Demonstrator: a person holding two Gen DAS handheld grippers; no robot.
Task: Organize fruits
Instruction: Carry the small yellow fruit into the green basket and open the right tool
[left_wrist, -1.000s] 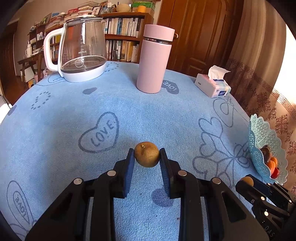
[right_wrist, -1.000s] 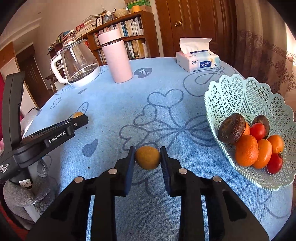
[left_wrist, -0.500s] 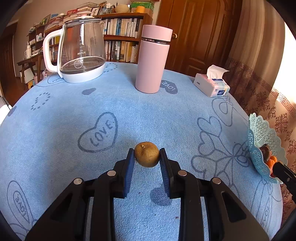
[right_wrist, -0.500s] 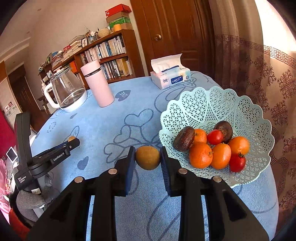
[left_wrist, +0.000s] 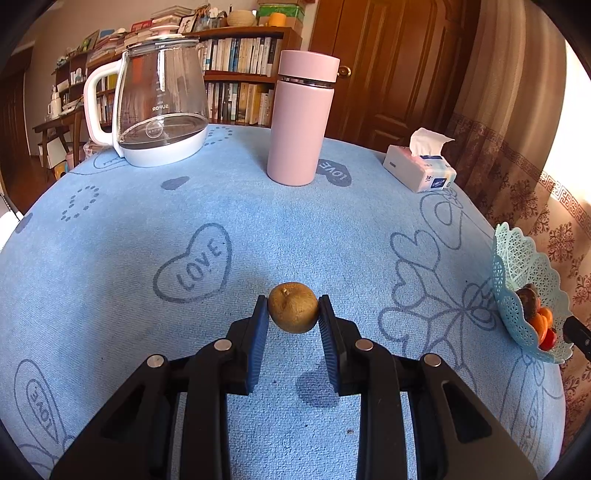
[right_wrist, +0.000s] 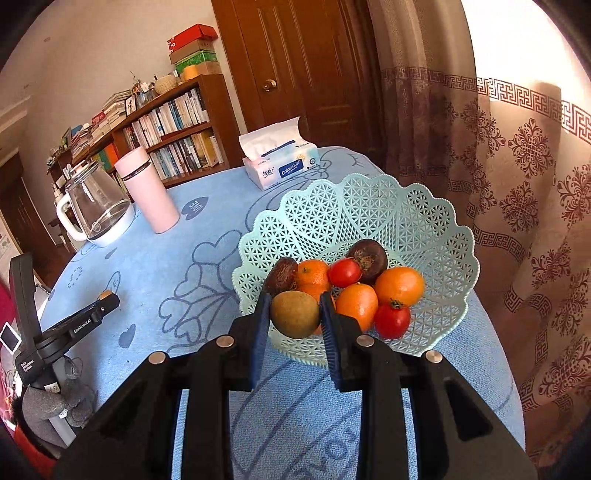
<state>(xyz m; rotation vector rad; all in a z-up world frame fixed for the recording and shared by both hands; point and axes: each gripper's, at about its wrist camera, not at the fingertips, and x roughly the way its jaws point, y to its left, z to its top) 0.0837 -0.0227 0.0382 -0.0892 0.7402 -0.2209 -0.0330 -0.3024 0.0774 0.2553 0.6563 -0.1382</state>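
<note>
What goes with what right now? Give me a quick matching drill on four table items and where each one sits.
Items:
1. pink tumbler
2. tissue box
3. glass kettle
4. brown fruit in the right gripper

Places:
A. at the near rim of the mint basket
B. far left of the table, white handle
C. far edge, beyond the basket
D. between kettle and tissues

Pairs: 1-D, 2-C, 3-B, 4-A
</note>
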